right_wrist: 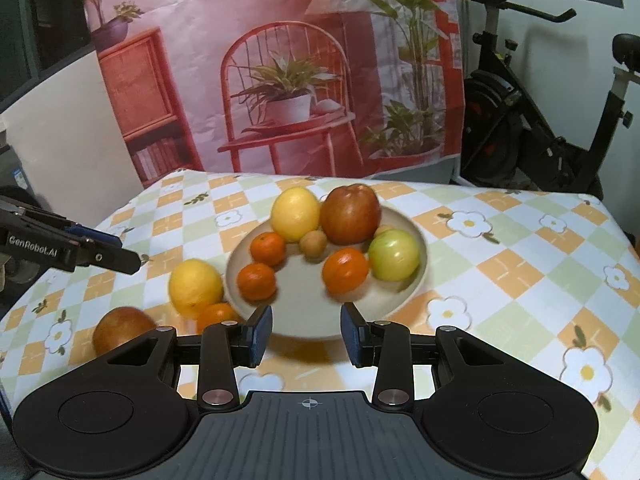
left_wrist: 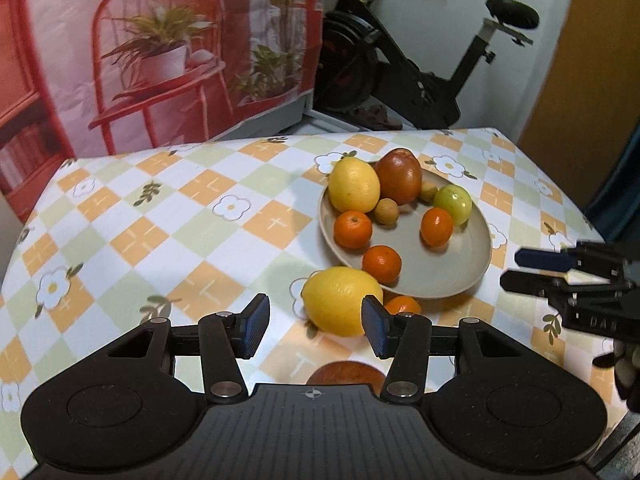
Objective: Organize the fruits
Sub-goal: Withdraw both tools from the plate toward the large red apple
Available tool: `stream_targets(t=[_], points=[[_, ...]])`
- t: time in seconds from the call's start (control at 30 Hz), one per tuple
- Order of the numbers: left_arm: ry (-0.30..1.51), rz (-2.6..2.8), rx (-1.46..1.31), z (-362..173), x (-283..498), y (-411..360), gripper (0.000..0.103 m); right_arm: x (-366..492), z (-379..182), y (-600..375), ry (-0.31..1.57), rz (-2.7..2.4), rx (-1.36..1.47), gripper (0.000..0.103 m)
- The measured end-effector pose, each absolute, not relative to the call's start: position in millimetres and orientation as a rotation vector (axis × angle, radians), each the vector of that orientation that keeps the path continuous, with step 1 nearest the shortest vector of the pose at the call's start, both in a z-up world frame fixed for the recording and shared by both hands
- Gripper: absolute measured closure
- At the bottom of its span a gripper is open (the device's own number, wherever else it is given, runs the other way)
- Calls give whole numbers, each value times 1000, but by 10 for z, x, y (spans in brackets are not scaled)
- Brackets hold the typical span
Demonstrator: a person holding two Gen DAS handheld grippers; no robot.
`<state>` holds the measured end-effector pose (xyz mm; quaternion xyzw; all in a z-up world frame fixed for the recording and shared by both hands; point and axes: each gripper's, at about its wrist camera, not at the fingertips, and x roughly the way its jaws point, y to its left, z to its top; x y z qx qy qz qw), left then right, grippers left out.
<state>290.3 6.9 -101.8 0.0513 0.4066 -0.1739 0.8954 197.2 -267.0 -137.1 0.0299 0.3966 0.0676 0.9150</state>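
Just beyond my left gripper (left_wrist: 316,330), whose jaws stand released and empty, a lemon (left_wrist: 341,301) lies on the table (left_wrist: 160,220) against the plate's (left_wrist: 472,264) near-left rim, long axis left-right. My right gripper (right_wrist: 306,336) hangs released too.

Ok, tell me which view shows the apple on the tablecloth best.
The right wrist view: the apple lies off the plate, only its lower edge hidden. In the left wrist view, the left gripper body hides all but its top.
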Motion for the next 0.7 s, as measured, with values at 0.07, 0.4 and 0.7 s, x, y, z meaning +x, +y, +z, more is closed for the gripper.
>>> stream_targets(t=[0.07, 0.4, 0.7], points=[[841, -354, 86, -1030, 2870, 113, 50, 1920, -1387, -2630, 821, 145, 61, 68], [850, -338, -9, -1137, 2724, 285, 50, 1841, -1399, -2421, 838, 199, 52, 63], [877, -315, -67, -1272, 2746, 550, 58, 1926, -1435, -2135, 867, 267, 0, 63]])
